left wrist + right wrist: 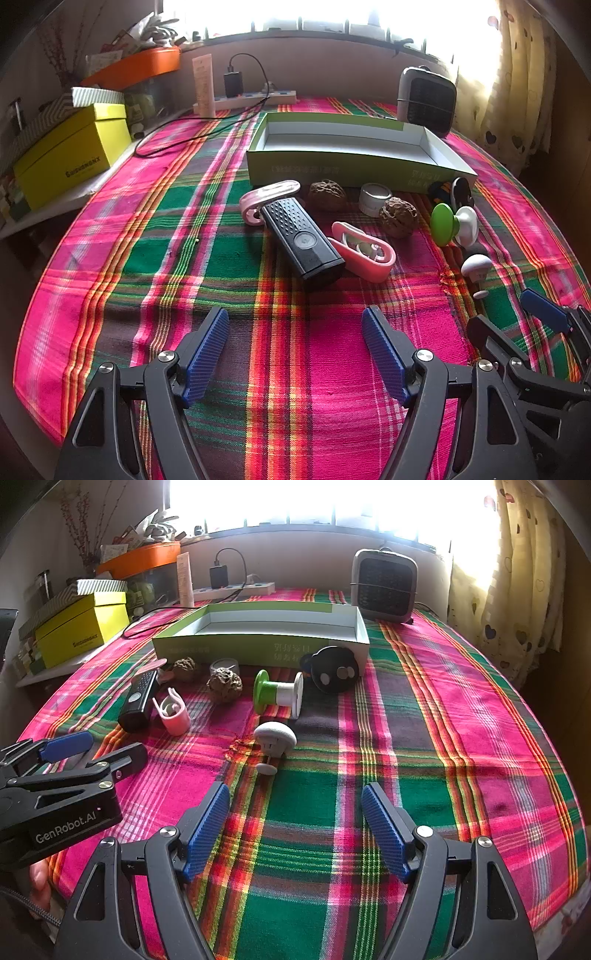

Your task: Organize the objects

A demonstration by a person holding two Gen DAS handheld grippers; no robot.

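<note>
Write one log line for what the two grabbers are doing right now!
left gripper: open, empty | right gripper: open, empty | green box: empty | black flashlight: on cloth, untouched

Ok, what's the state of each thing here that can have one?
left gripper: open, empty.
right gripper: open, empty.
green box: lidless, empty.
black flashlight: lying flat.
green-and-white spool: on its side.
white mushroom-shaped piece: tipped over.
charger: plugged into power strip.
</note>
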